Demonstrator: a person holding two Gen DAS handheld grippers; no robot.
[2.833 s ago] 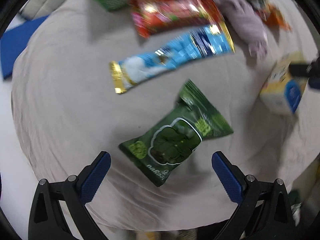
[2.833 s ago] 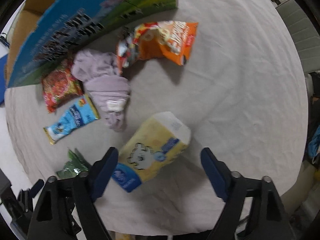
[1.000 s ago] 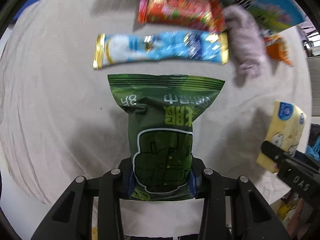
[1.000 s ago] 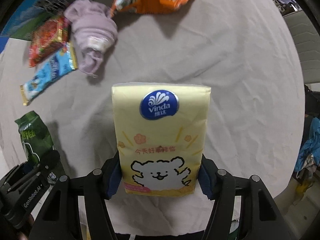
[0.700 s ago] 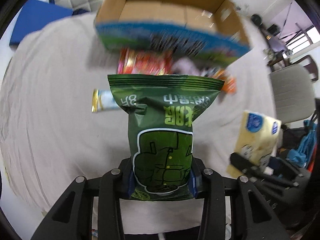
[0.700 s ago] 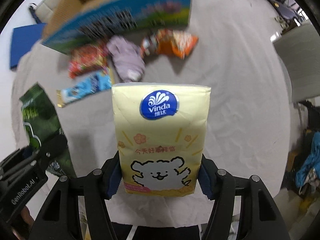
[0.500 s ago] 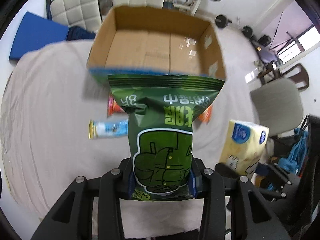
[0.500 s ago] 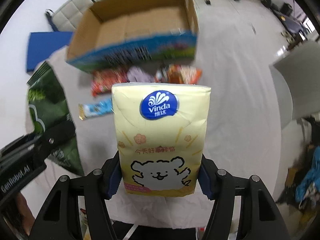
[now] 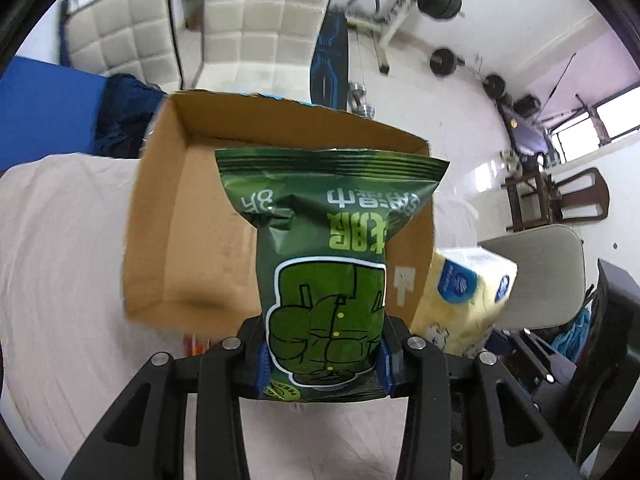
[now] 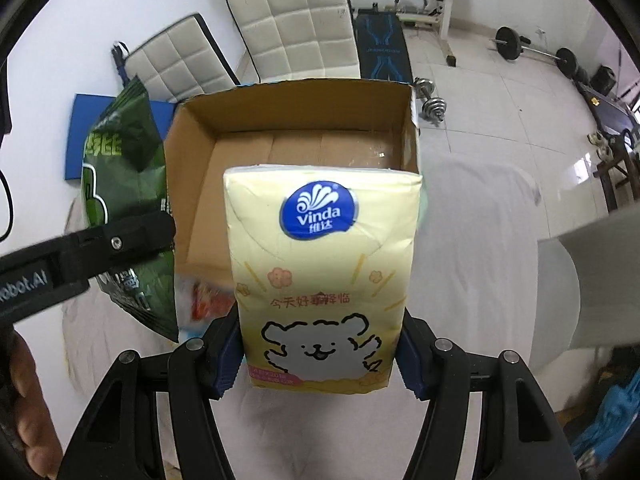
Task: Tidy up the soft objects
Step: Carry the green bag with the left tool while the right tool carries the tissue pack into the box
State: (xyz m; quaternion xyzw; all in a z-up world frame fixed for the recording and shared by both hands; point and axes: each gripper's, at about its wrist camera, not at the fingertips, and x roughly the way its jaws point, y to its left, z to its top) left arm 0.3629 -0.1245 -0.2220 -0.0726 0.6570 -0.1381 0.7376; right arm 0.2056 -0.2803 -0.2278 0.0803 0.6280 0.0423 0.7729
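My left gripper (image 9: 322,364) is shut on a green snack bag (image 9: 326,264) and holds it upright in the air in front of an open cardboard box (image 9: 160,216). My right gripper (image 10: 318,360) is shut on a yellow Vinda tissue pack (image 10: 324,276), also held up before the box (image 10: 304,148). The tissue pack shows at the right in the left wrist view (image 9: 464,296). The green bag (image 10: 120,184) and the left gripper's finger (image 10: 120,240) show at the left in the right wrist view. The box looks empty inside.
The box stands on a table with a pale cloth (image 9: 60,260). A red snack bag (image 10: 204,292) peeks out below the box's near wall. White padded chairs (image 9: 256,20), a grey chair (image 9: 548,272) and gym weights (image 10: 432,108) stand beyond the table.
Both grippers have risen and tilted up with their loads. The view has swung from the tabletop snacks to the box's open top and the room behind.
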